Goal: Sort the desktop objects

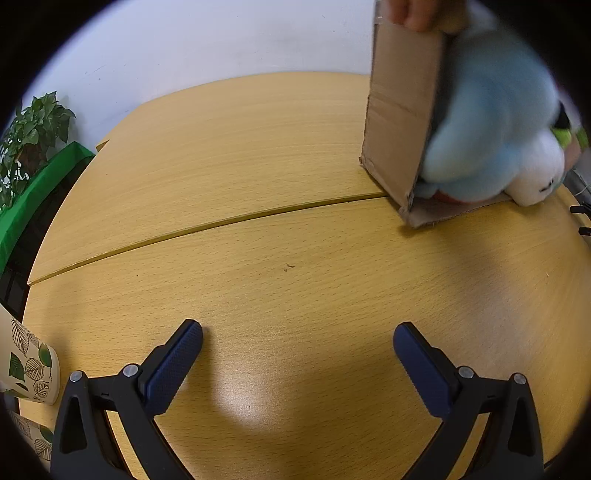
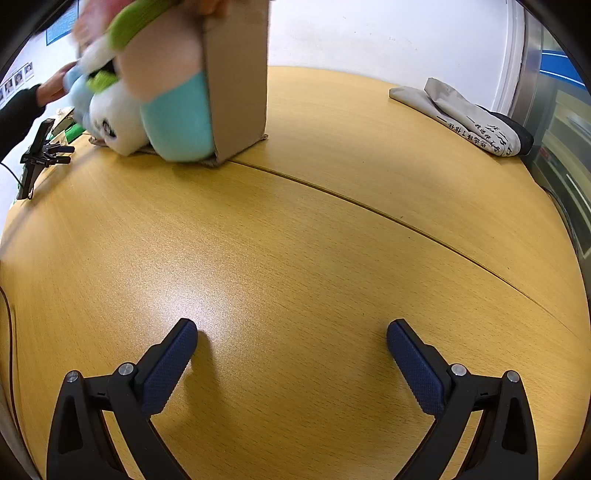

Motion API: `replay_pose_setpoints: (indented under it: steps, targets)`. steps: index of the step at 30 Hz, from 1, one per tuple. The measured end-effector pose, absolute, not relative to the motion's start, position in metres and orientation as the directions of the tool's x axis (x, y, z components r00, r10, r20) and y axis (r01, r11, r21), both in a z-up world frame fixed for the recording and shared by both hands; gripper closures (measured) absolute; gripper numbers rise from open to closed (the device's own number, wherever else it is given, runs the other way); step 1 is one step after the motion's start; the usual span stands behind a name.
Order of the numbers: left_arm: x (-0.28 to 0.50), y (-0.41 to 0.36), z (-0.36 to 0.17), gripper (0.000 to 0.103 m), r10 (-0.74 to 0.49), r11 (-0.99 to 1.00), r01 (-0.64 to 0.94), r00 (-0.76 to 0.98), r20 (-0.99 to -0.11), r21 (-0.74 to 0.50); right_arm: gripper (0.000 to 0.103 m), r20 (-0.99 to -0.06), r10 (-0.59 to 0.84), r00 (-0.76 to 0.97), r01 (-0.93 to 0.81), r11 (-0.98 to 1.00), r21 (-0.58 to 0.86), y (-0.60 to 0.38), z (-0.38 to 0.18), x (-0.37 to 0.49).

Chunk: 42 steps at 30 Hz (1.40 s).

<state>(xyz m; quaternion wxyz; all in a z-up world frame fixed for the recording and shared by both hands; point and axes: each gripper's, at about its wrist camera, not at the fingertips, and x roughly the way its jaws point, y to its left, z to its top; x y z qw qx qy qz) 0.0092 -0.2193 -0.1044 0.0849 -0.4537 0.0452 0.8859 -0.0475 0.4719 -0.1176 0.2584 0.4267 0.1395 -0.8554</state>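
A cardboard box point(image 1: 402, 110) is tipped on its side at the far right of the wooden table point(image 1: 258, 258), held at the top by a person's bare hand point(image 1: 413, 14). Blurred plush toys, a light blue one point(image 1: 487, 122) with a white part point(image 1: 535, 177), spill from it. The right wrist view shows the box point(image 2: 240, 81), a turquoise plush point(image 2: 177, 118) and a white plush point(image 2: 110, 125) at far left. My left gripper point(image 1: 297, 339) is open and empty above the table. My right gripper point(image 2: 291, 338) is open and empty too.
Leaf-print paper cups point(image 1: 29, 369) stand at the near left. A potted plant point(image 1: 33, 125) and green bin point(image 1: 37, 192) sit beyond the table's left edge. A folded grey bag point(image 2: 469, 118) lies at far right. A small black phone stand point(image 2: 38, 155) is at far left.
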Motion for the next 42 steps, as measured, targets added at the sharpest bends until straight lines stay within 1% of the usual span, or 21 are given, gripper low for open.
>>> replay_pose_setpoints:
  steps: [30, 35, 42]
  targets:
    - [0.039, -0.199, -0.092, 0.0, 0.109, -0.981, -0.192, -0.573, -0.812, 0.004, 0.0, -0.803, -0.323, -0.501, 0.561, -0.828, -0.017, 0.474, -0.114, -0.044]
    - [0.045, -0.186, -0.087, 0.0, 0.108, -0.981, -0.192, -0.571, -0.814, 0.004, 0.0, -0.803, -0.323, -0.501, 0.561, -0.828, -0.017, 0.474, -0.115, -0.043]
    - [0.04, -0.197, -0.091, 0.0, 0.109, -0.981, -0.192, -0.571, -0.814, 0.003, 0.0, -0.803, -0.322, -0.501, 0.56, -0.828, -0.017, 0.473, -0.116, -0.044]
